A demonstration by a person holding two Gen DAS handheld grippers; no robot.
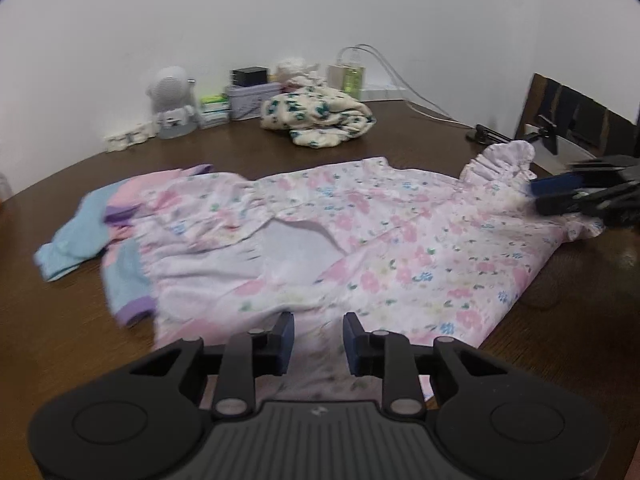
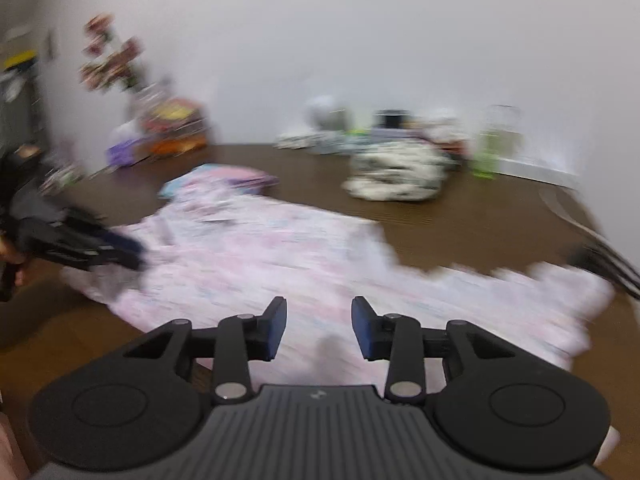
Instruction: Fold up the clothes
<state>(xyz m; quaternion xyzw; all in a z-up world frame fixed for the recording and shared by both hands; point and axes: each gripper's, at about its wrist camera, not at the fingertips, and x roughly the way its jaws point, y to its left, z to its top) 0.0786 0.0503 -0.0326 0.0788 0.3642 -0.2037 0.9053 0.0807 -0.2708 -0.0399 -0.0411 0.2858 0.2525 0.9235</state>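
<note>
Item: floral garment [image 1: 360, 240], pink-and-white print, frilled sleeve [image 1: 504, 164] on one end. Lies spread across the brown table [image 1: 280, 148], partly laid over itself, pale lining showing mid-body; directly ahead of and under both claws.

Left gripper [image 1: 319, 338]: fingers apart, empty, poised over the garment's near hem.

Right gripper [image 2: 319, 328]: fingers apart, empty, above the near edge; its view is motion-blurred. From the left view its tips sit just beside the frilled sleeve.

Adjacent: blue-pink-purple garment [image 1: 100, 236], partly tucked beneath the floral piece, far left of the left claw. Cream flowered bundle [image 1: 316, 118], well beyond, near the wall.

Handling, judged: light, limp, thin cloth; drapes and wrinkles readily, may slide on the smooth wood. Best pinched at hem corners or the sleeve seam, one layer only.
</note>
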